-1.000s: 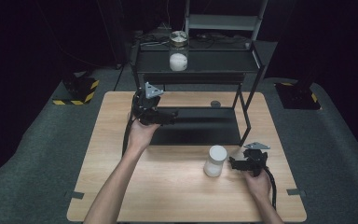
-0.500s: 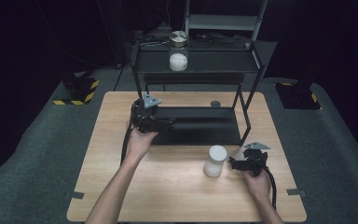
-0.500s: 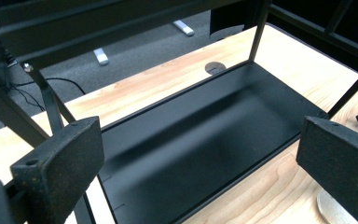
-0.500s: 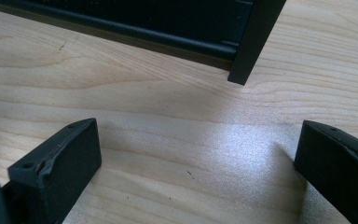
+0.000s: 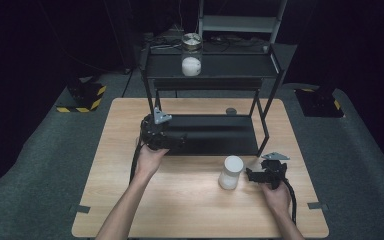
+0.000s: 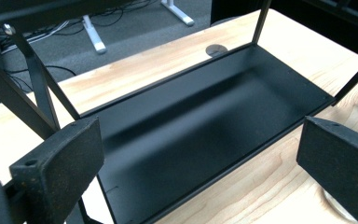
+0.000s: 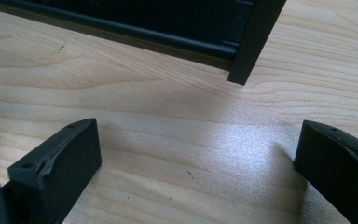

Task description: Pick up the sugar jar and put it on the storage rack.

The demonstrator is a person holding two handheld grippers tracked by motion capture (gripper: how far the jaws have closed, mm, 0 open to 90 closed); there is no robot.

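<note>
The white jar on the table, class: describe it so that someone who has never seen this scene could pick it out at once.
Start at the wooden table with the black shelf rack standing on it. In front of the rack, toward the table's right side, the white jar stands upright just beside the right gripper. The other jar sits on the rack's top shelf and has a clear upper half; this one is white all over.

No readable text, label, brand or number anywhere; white jar (image 5: 230,172) on the table carries no legible label; jar on the upper shelf (image 5: 191,48) likewise blank; only sign-like marking: yellow-black hazard stripes on floor base (image 5: 82,97).
</note>
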